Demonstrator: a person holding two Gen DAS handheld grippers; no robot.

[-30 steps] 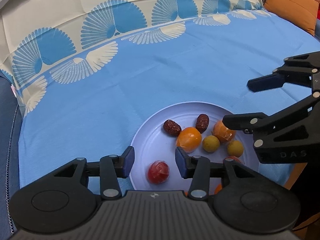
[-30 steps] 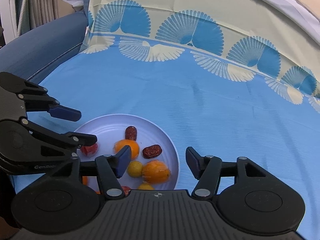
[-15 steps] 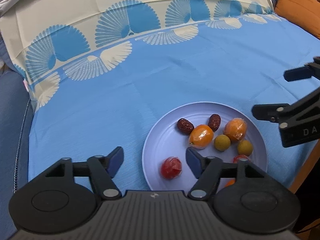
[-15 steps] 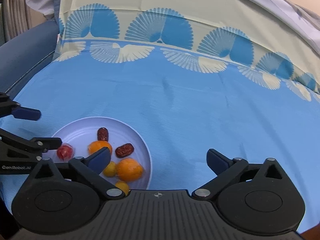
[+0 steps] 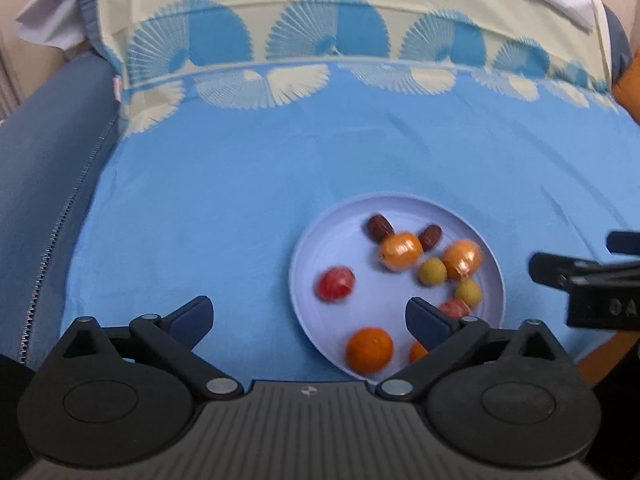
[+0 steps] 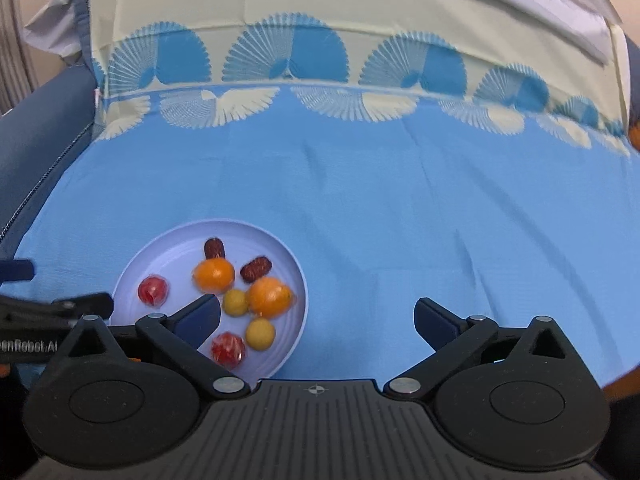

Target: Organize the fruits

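Nine or so small fruits sit in the round pale lavender plate (image 5: 298, 280) in the left wrist view: two dark brown dates (image 5: 379, 227), two film-wrapped orange fruits (image 5: 401, 250), two yellow-green round fruits (image 5: 432, 271), a wrapped red tomato (image 5: 336, 283) alone on the plate's left side, and a bare orange mandarin (image 5: 369, 349) at the near rim. The left gripper (image 5: 308, 317) hangs above the blue fan-patterned cloth (image 5: 224, 208) with its jaws spread wide and nothing between them; its right finger overlaps the plate's near edge (another red fruit peeks out behind it). The tips of the other tool show at the right edge.

From the right wrist view the plate lies low and to the left, with the right gripper (image 6: 318, 314) mostly over bare cloth just beside it, jaws likewise wide apart and empty. Its left finger covers part of the plate near a second wrapped red fruit (image 6: 228, 348).

All the fruit seems gathered on the plate already, so the collecting step looks done or nearly so. If anything remains, I would guess it is grouping like with like, which calls for lowering one open tool squarely over a single fruit without nudging its neighbours.
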